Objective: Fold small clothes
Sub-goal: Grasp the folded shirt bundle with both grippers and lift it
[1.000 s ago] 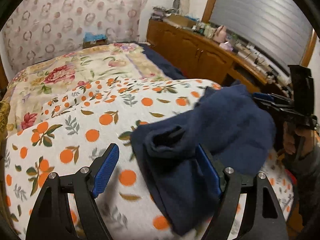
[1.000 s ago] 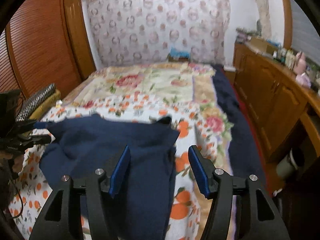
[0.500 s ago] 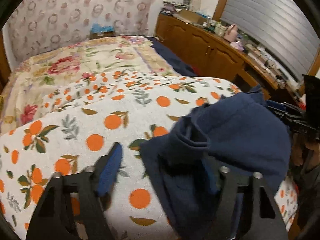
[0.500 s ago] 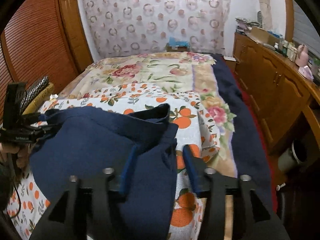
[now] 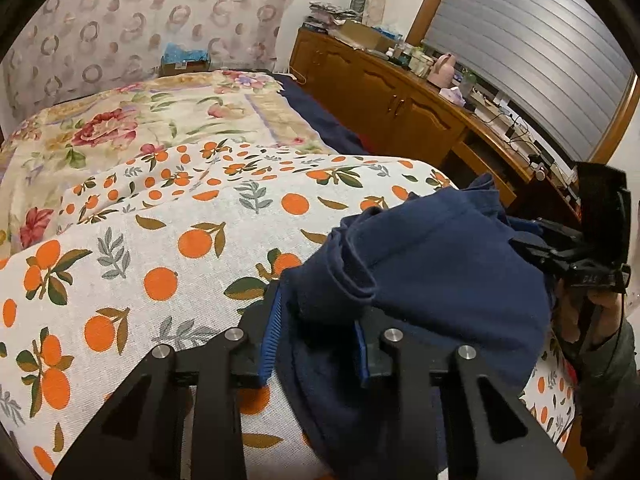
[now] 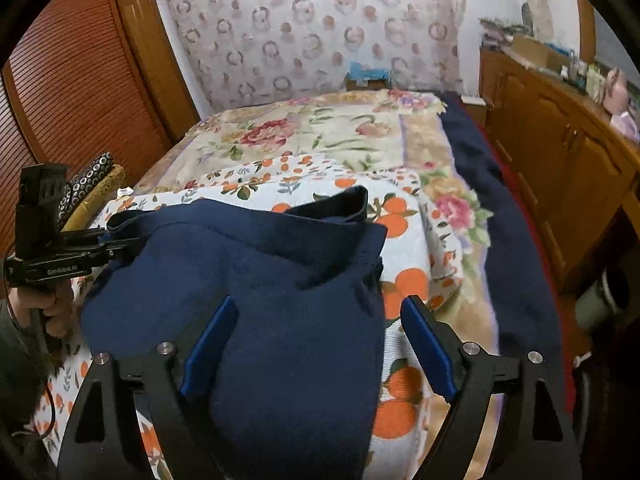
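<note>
Bed (image 5: 120, 128): fills the room between a red-brown slatted wardrobe (image 6: 68, 92) and a long wooden sideboard (image 5: 392, 100); serves as the landmark below.
Orange-print cloth (image 5: 168, 248): white, patterned with oranges and leaves; spread over the near part of the bed, on top of a floral quilt (image 6: 320, 132).
Navy garment (image 6: 272, 280): lies rumpled on the orange-print cloth at the near edge of the bed, one dark hem standing up toward the far side.
Left gripper (image 5: 318, 342): at the garment's near left corner; its jaws have just been closing and now stand narrow, a bunched fold of navy fabric pinched between the blue pads.
Right gripper (image 6: 316, 340): at the garment's near right side; its jaws have just been opening and now stand wide, the fabric lying loosely between them, pads clear of it.
Person's hand (image 6: 54, 308): grips the left gripper's handle, beside the bed.
</note>
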`<action>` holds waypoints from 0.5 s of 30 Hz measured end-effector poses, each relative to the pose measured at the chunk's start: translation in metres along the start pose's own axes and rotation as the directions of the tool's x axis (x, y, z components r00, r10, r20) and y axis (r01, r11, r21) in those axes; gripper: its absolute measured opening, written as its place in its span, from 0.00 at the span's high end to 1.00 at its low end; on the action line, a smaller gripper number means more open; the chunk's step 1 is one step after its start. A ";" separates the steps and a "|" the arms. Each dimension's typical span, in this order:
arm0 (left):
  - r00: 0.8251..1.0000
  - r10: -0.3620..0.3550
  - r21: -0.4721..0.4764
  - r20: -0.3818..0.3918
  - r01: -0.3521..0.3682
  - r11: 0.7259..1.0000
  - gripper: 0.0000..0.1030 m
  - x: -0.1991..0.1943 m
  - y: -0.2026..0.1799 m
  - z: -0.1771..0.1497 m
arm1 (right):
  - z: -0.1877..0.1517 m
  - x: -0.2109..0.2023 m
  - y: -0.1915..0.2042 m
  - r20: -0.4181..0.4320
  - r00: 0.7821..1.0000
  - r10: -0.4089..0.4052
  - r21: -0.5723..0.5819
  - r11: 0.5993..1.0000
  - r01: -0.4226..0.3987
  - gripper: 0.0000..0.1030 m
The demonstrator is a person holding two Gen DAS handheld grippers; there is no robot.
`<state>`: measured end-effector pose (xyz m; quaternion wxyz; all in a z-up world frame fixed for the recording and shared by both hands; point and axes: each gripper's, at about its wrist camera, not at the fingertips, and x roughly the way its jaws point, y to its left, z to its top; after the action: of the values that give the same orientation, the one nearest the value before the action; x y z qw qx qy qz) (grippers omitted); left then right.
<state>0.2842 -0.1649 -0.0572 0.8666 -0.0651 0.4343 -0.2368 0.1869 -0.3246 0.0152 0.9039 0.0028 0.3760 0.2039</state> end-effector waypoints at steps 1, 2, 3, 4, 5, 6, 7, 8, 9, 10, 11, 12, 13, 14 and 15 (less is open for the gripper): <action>1.000 -0.007 -0.009 -0.001 0.007 1.000 0.68 0.001 0.001 0.000 | 0.000 0.003 -0.001 -0.012 1.000 0.008 0.006 1.000 -0.008 0.17; 1.000 -0.011 -0.011 -0.001 0.010 1.000 0.68 0.001 0.001 -0.001 | 0.001 0.006 -0.002 -0.024 1.000 0.017 0.009 1.000 -0.017 0.17; 1.000 -0.012 -0.012 -0.001 0.012 1.000 0.68 0.001 0.001 0.000 | 0.001 0.009 -0.002 -0.032 0.999 0.029 0.015 0.999 -0.029 0.17; 1.000 -0.008 -0.010 -0.002 0.008 1.000 0.67 0.001 0.001 0.000 | 0.002 0.011 -0.004 -0.042 0.998 0.038 0.024 0.999 -0.037 0.17; 1.000 -0.009 -0.010 -0.001 0.009 1.000 0.67 0.001 0.002 0.000 | 0.003 0.008 -0.004 -0.033 0.999 0.036 0.022 0.999 -0.035 0.17; 1.000 -0.011 -0.011 -0.002 0.011 1.000 0.66 0.001 0.002 0.000 | 0.005 0.008 -0.004 -0.034 0.999 0.033 0.018 0.999 -0.032 0.17; 1.000 -0.011 -0.011 -0.002 0.011 1.000 0.66 0.001 0.002 0.000 | 0.005 0.008 -0.004 -0.036 0.999 0.035 0.013 0.999 -0.034 0.19; 1.000 -0.011 -0.009 -0.003 0.011 1.000 0.66 0.001 0.001 0.000 | 0.005 0.006 -0.003 -0.035 0.998 0.043 0.010 0.999 -0.043 0.21; 1.000 -0.015 0.001 -0.008 0.015 1.000 0.74 0.001 0.001 -0.001 | 0.005 0.006 -0.002 -0.037 0.998 0.049 0.009 0.999 -0.049 0.25; 1.000 -0.019 0.027 -0.013 0.019 0.999 0.80 0.001 -0.002 -0.001 | 0.005 0.006 -0.002 -0.039 0.998 0.048 0.001 0.999 -0.048 0.28; 1.000 -0.015 0.044 -0.009 0.015 0.999 0.81 -0.001 -0.004 -0.001 | 0.004 0.005 0.000 -0.041 0.998 0.050 -0.007 0.999 -0.050 0.31; 1.000 -0.019 0.047 0.001 0.019 0.999 0.82 -0.004 -0.006 -0.002 | 0.003 0.005 0.001 -0.042 0.998 0.055 -0.013 0.998 -0.056 0.36; 1.000 -0.024 0.044 0.008 0.023 0.999 0.83 -0.007 -0.006 -0.002 | 0.002 0.004 0.001 -0.043 0.997 0.057 -0.019 0.998 -0.058 0.42; 0.999 -0.029 0.040 0.022 0.028 0.999 0.83 -0.011 -0.007 -0.003 | 0.002 0.005 0.002 -0.044 0.997 0.063 -0.025 0.998 -0.065 0.46; 0.999 -0.035 0.038 0.035 0.034 0.999 0.84 -0.016 -0.008 -0.003 | 0.001 0.005 0.002 -0.043 0.997 0.071 -0.028 0.997 -0.072 0.55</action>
<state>0.2712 -0.1645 -0.0449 0.8710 -0.0605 0.4133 -0.2586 0.1899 -0.3207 0.0132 0.8879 -0.0014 0.3914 0.2418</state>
